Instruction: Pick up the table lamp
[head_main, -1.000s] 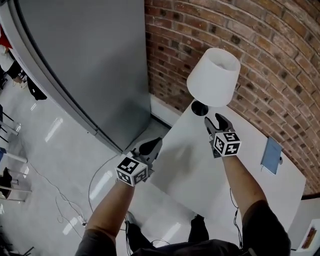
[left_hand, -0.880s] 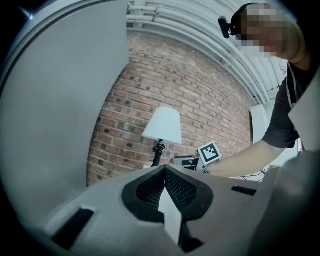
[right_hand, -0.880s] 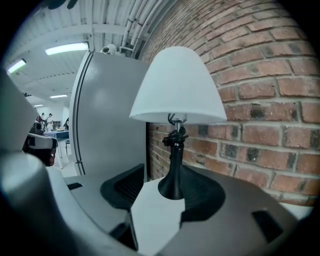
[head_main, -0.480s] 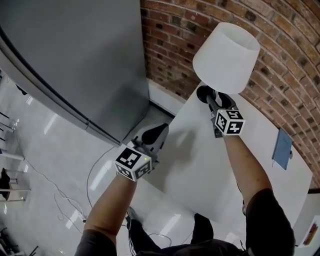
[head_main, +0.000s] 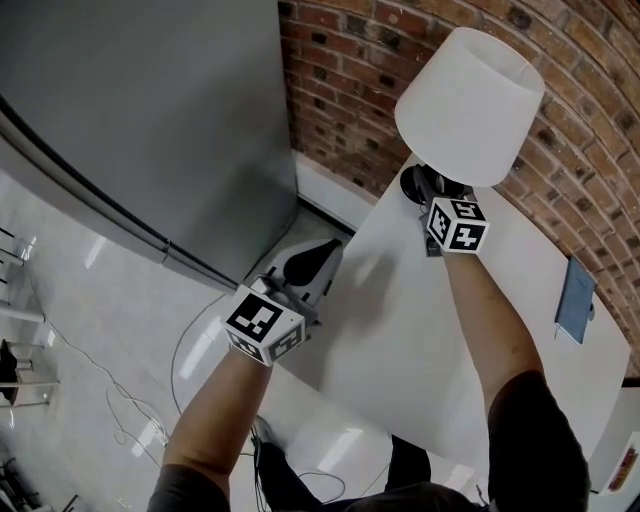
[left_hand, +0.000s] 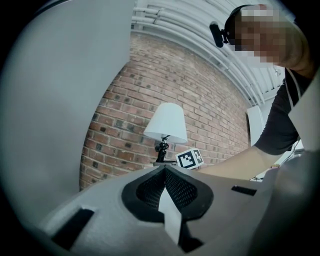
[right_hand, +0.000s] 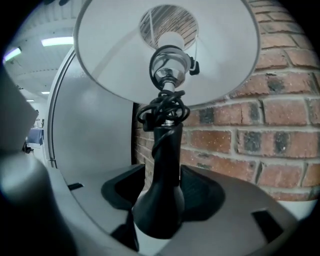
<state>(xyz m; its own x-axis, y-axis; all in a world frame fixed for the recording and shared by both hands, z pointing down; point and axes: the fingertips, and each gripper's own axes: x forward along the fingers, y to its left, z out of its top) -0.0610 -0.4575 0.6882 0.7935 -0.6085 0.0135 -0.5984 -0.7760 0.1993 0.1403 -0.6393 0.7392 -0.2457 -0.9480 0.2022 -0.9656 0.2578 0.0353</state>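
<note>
The table lamp has a white shade (head_main: 470, 105) and a black stem (right_hand: 165, 150) with its cord wound round the top. It stands at the far left corner of the white table (head_main: 420, 330), against the brick wall. My right gripper (head_main: 432, 192) reaches under the shade. In the right gripper view its jaws (right_hand: 159, 200) press on both sides of the stem's bulbous lower part. My left gripper (head_main: 310, 265) hangs shut and empty over the table's left edge. In the left gripper view (left_hand: 165, 175) the lamp (left_hand: 166, 122) shows farther off.
A brick wall (head_main: 350, 90) runs right behind the lamp. A large grey panel (head_main: 150, 120) stands to its left. A blue-grey notebook (head_main: 577, 300) lies at the table's right side. Cables (head_main: 190, 340) trail on the glossy floor below the left gripper.
My right gripper has moved forward under the shade and closed round the lamp's stem. The left gripper has drifted slightly towards the table's edge, still shut.
</note>
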